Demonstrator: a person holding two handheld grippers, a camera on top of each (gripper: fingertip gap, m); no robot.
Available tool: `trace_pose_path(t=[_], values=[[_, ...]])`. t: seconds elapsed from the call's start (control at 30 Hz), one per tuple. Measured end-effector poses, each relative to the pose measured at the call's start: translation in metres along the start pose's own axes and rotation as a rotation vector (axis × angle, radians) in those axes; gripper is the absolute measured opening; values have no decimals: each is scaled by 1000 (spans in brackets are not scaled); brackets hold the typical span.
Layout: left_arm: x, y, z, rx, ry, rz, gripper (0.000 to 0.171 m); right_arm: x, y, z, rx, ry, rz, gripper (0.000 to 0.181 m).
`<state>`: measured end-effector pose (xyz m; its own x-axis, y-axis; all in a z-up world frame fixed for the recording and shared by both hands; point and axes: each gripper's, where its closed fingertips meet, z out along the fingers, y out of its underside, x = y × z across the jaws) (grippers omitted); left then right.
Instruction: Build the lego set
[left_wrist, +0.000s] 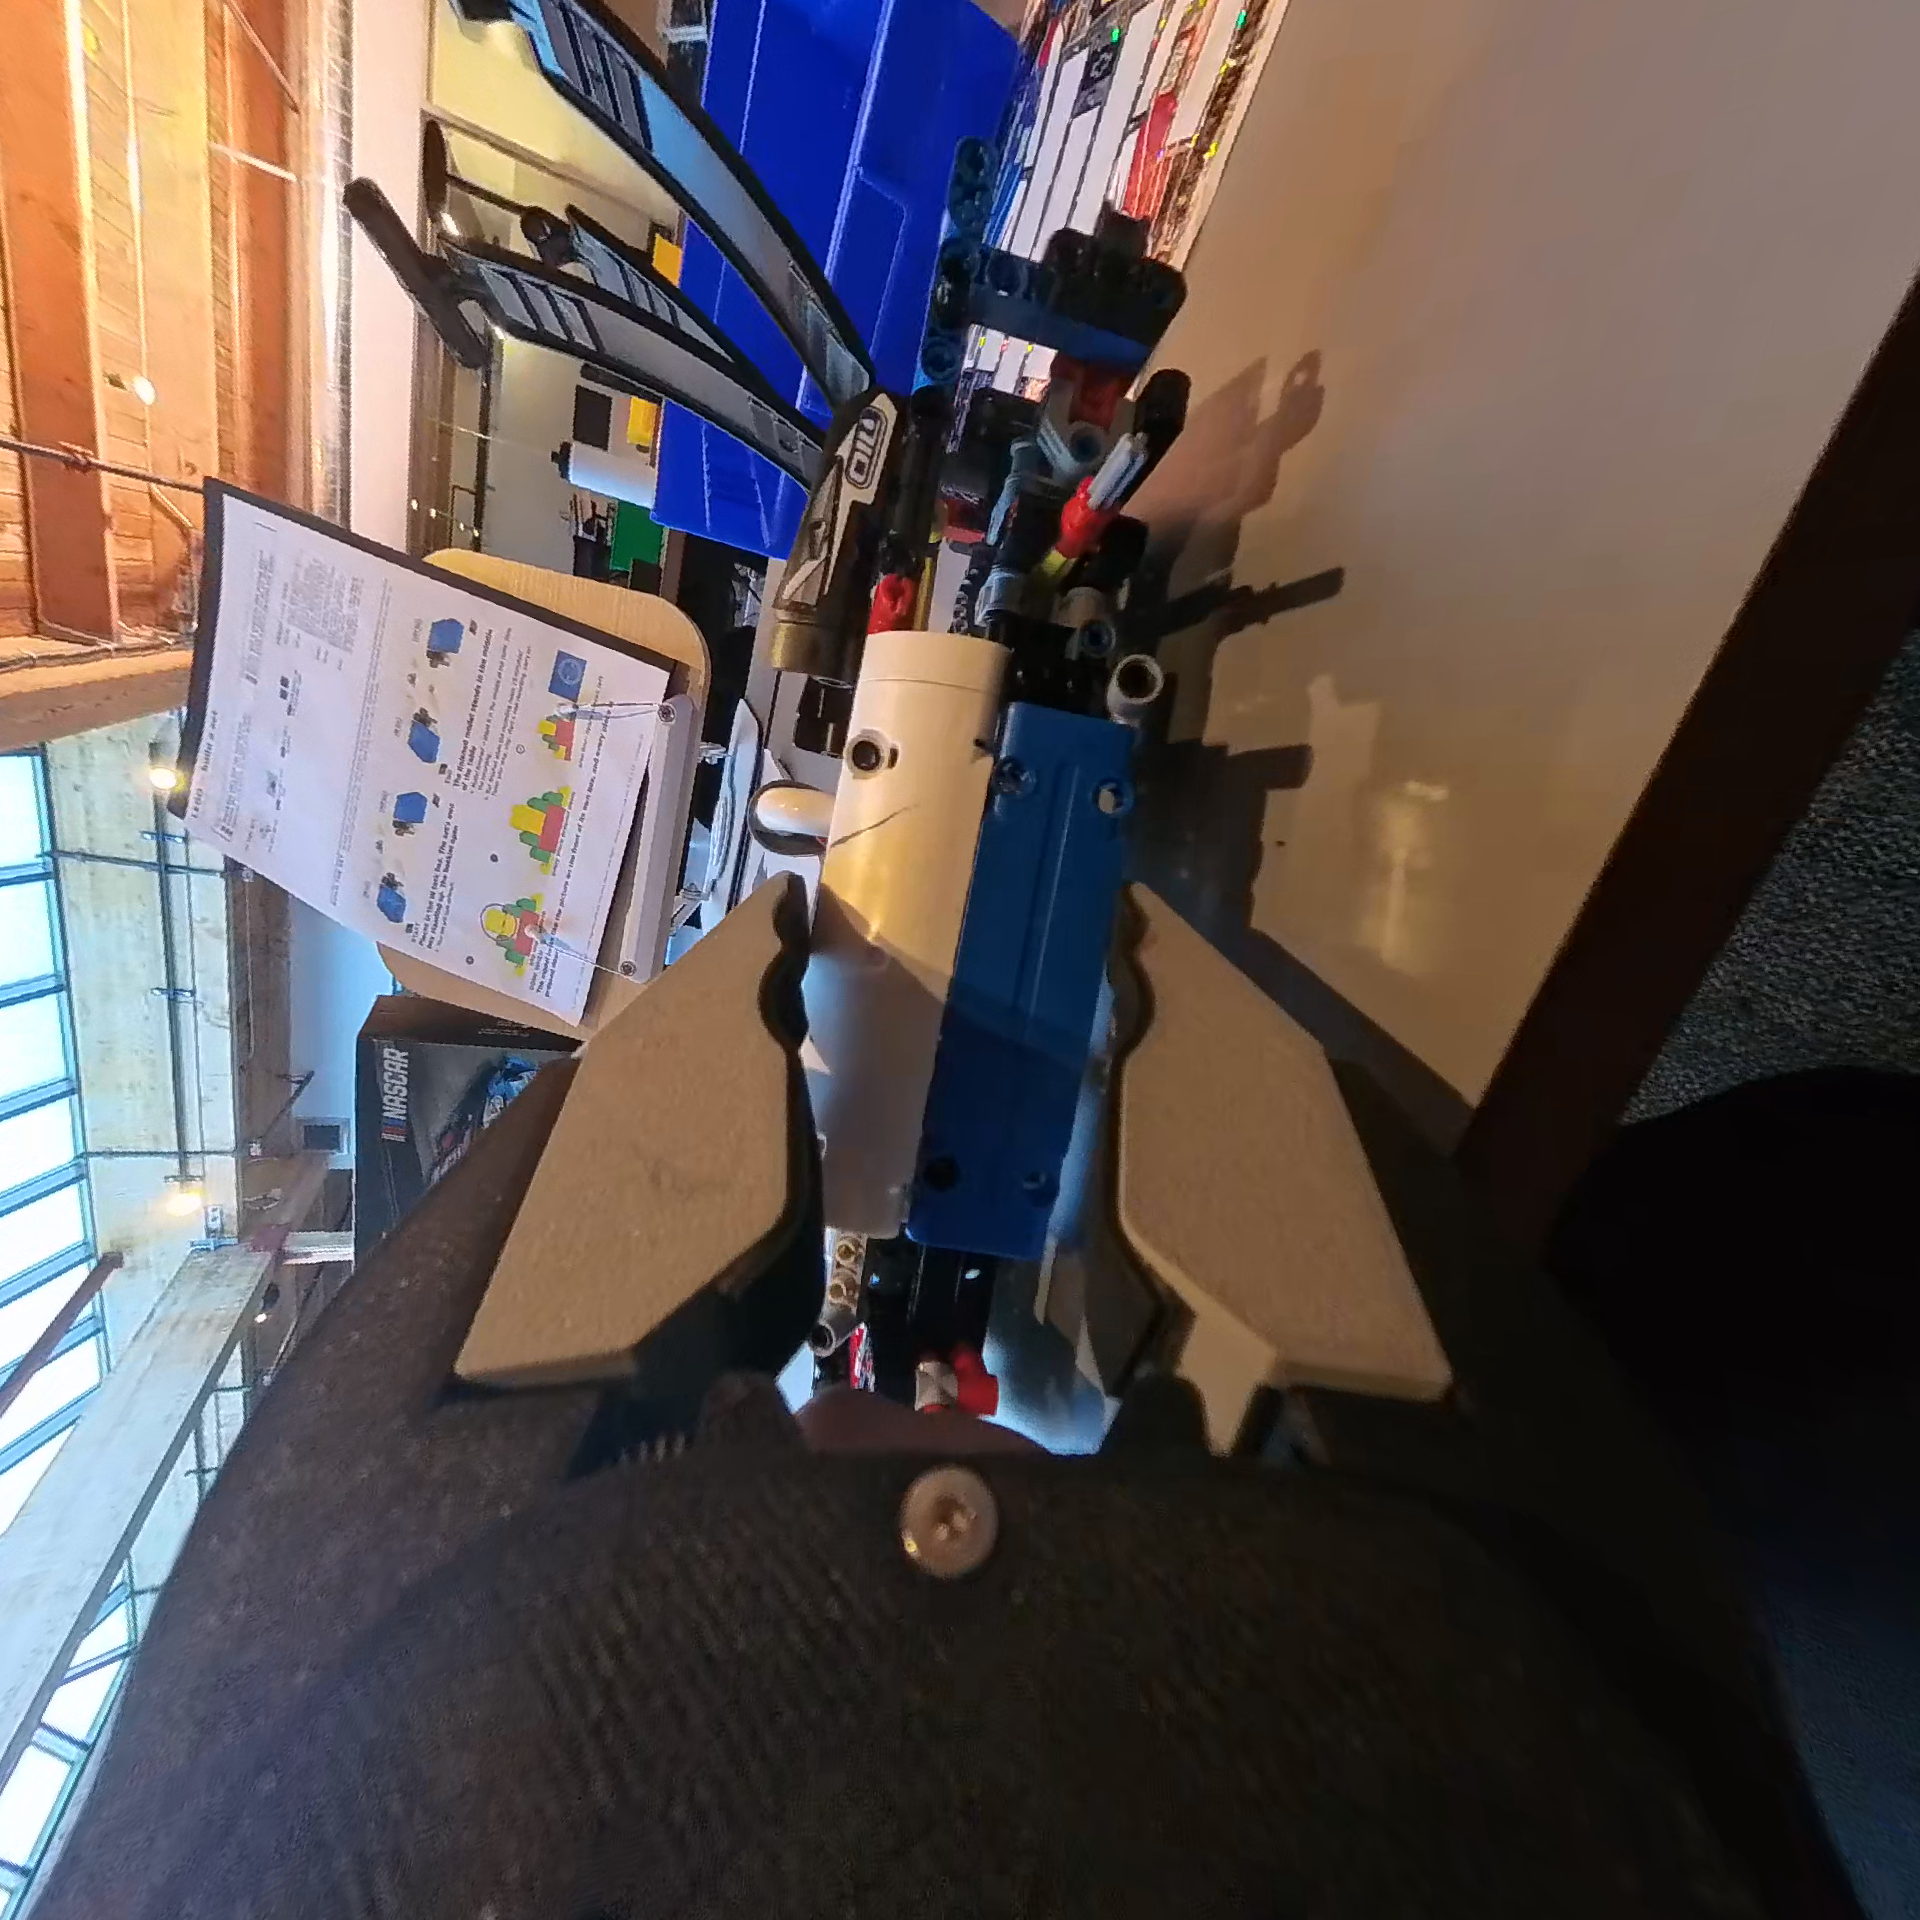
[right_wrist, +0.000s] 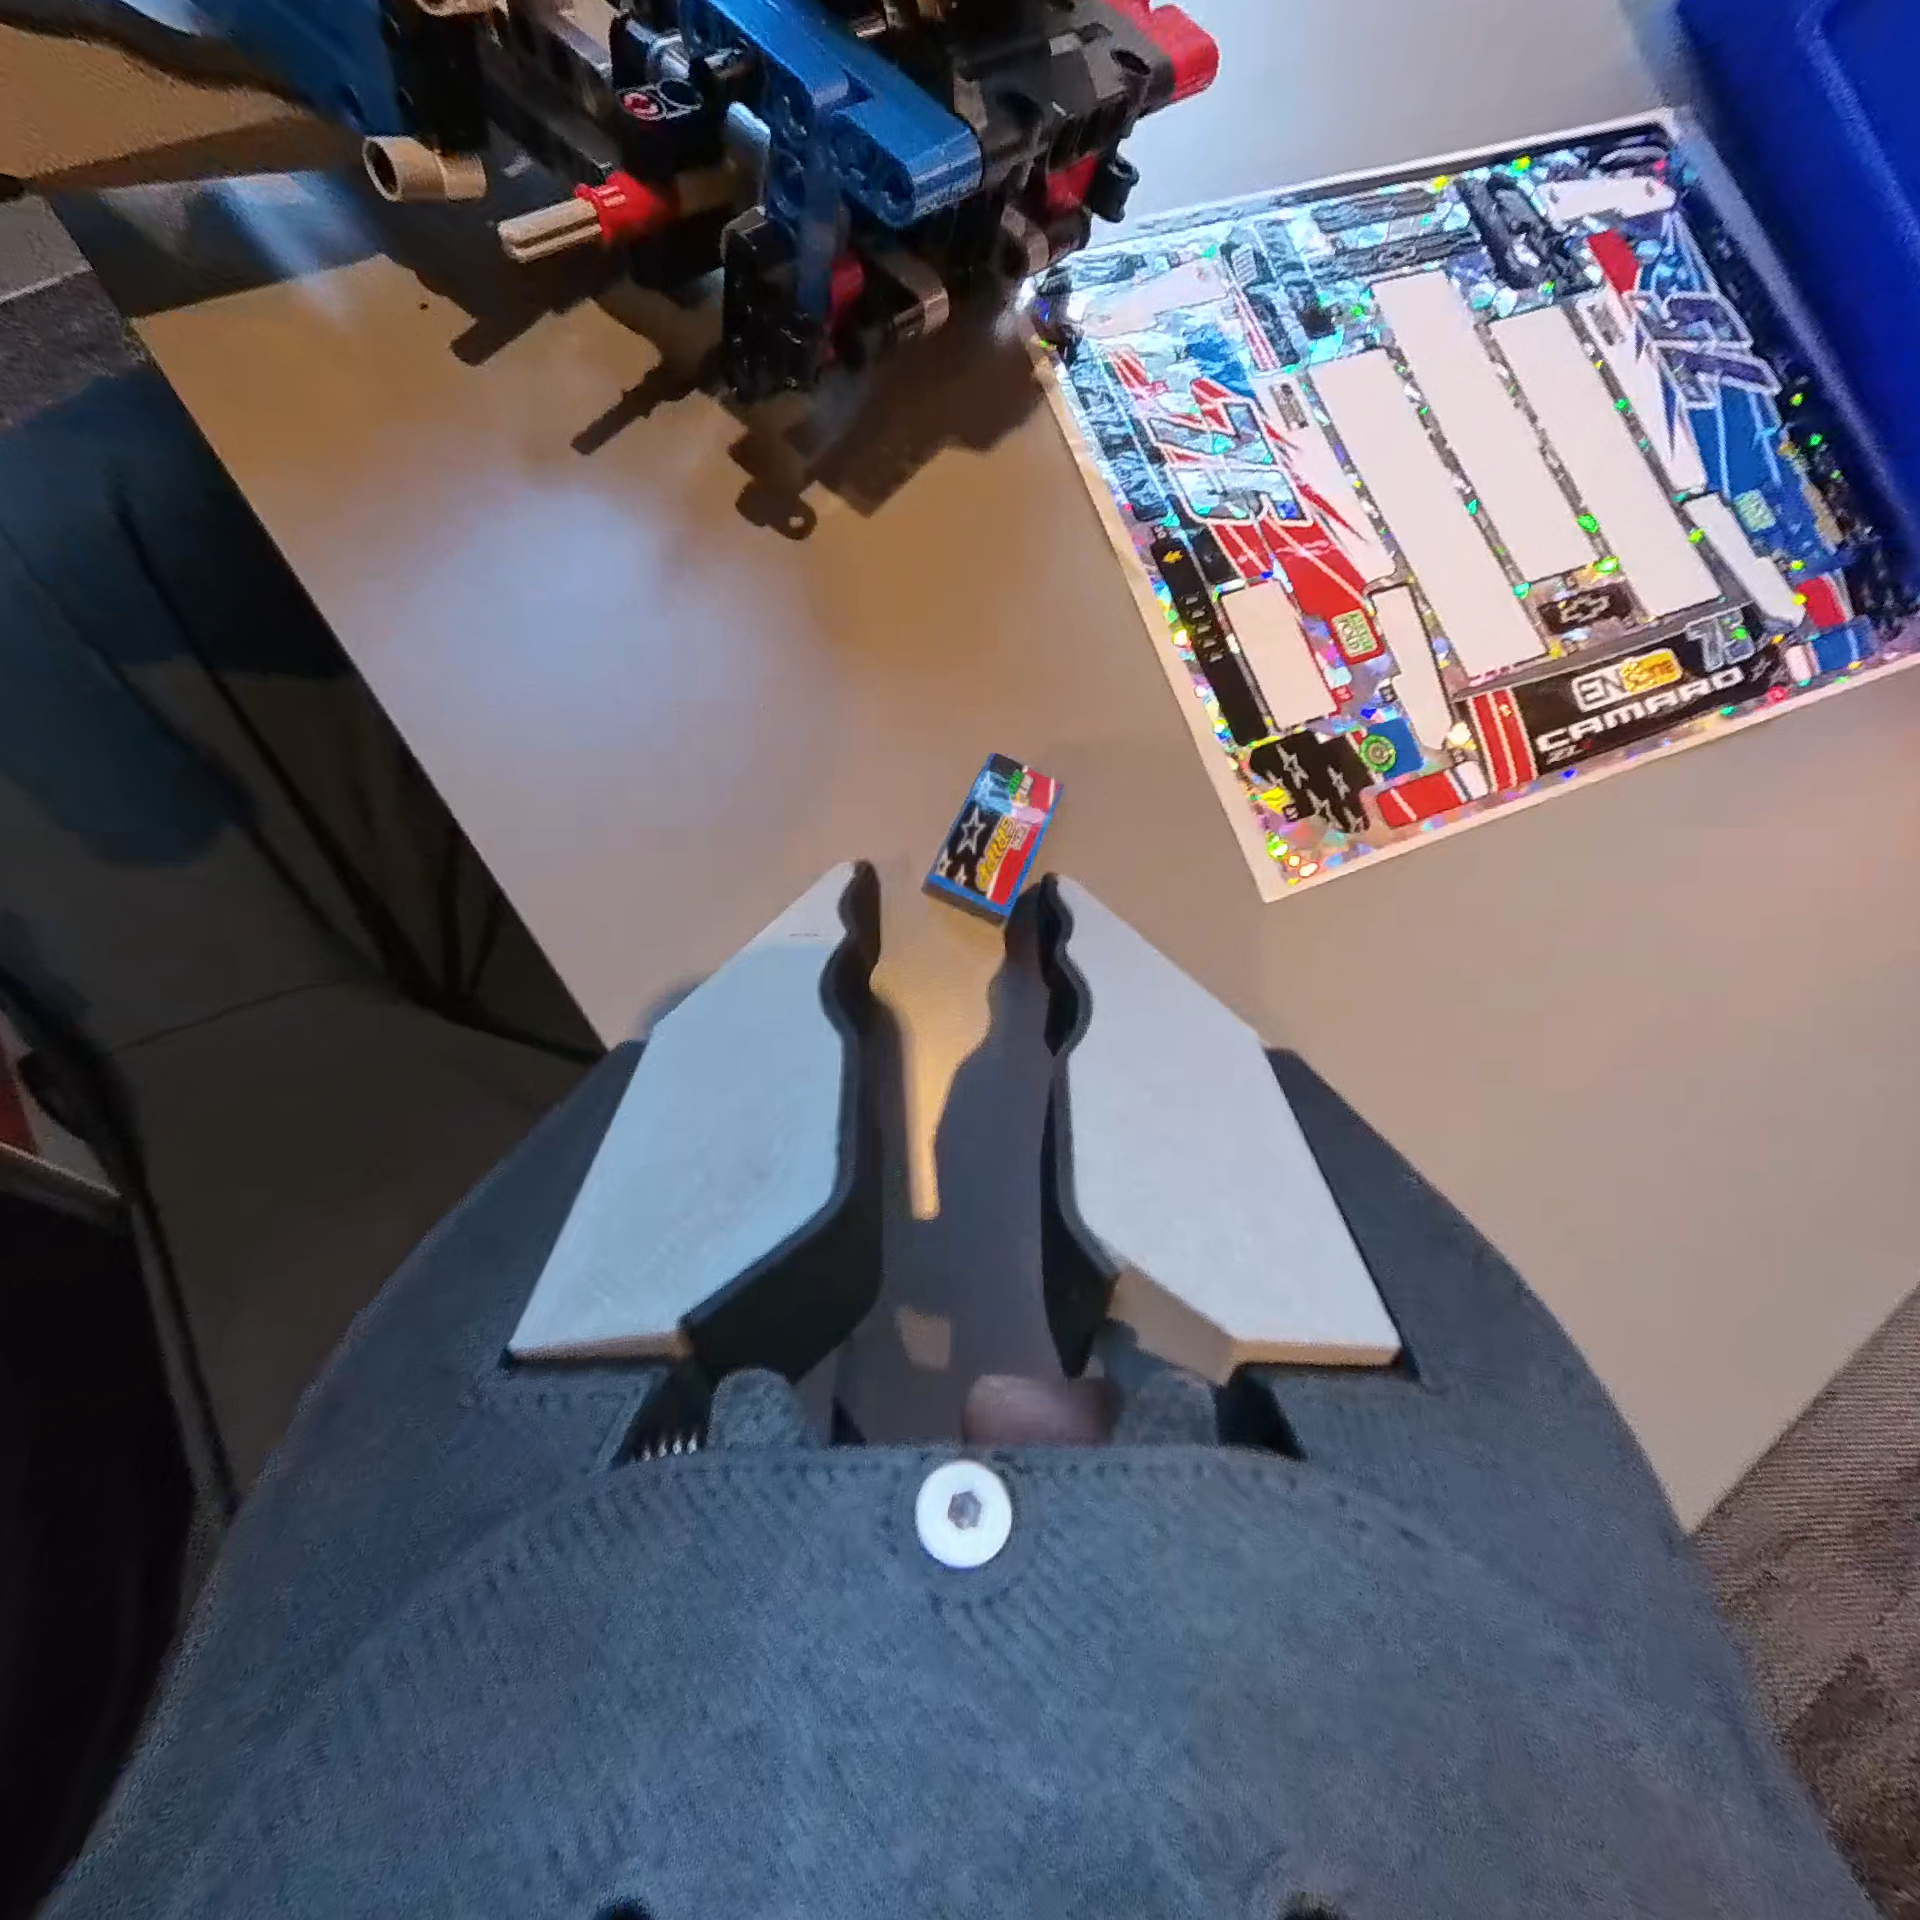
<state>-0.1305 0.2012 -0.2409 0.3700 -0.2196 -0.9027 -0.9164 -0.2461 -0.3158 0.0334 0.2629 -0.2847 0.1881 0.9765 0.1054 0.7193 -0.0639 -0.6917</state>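
Your left hand-held gripper (left_wrist: 961, 940) clamps the half-built car chassis (left_wrist: 997, 883); your right hand-held gripper (right_wrist: 951, 894), jaws apart, nears the stickered tile (right_wrist: 994, 836) at twelve o'clock; bodywork remains.

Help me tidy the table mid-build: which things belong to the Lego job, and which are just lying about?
In use:
- partly built Lego car, clamped in left gripper
- small stickered tile, ahead of right gripper
- sticker sheet

Lying about:
- blue bin
- printed sheet
- set box
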Motion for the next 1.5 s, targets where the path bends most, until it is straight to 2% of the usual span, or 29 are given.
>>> trace_pose_path(t=[0.13, 0.3, 1.0, 1.5], values=[[0, 0, 0, 2, -1, -4, 56, -12, 1, -3, -12, -49, 2, 33], [0, 0, 0, 1, -3, -9, 56, -5, 4, -4, -10, -12, 0, 33], [0, 2, 0, 9, -2, -24, 56, -1, -2, 3, 92, -32, 30, 33], [-1, 2, 4, 10, 5, -38, 56, 2, -3, 4, 91, -44, 47, 34]])
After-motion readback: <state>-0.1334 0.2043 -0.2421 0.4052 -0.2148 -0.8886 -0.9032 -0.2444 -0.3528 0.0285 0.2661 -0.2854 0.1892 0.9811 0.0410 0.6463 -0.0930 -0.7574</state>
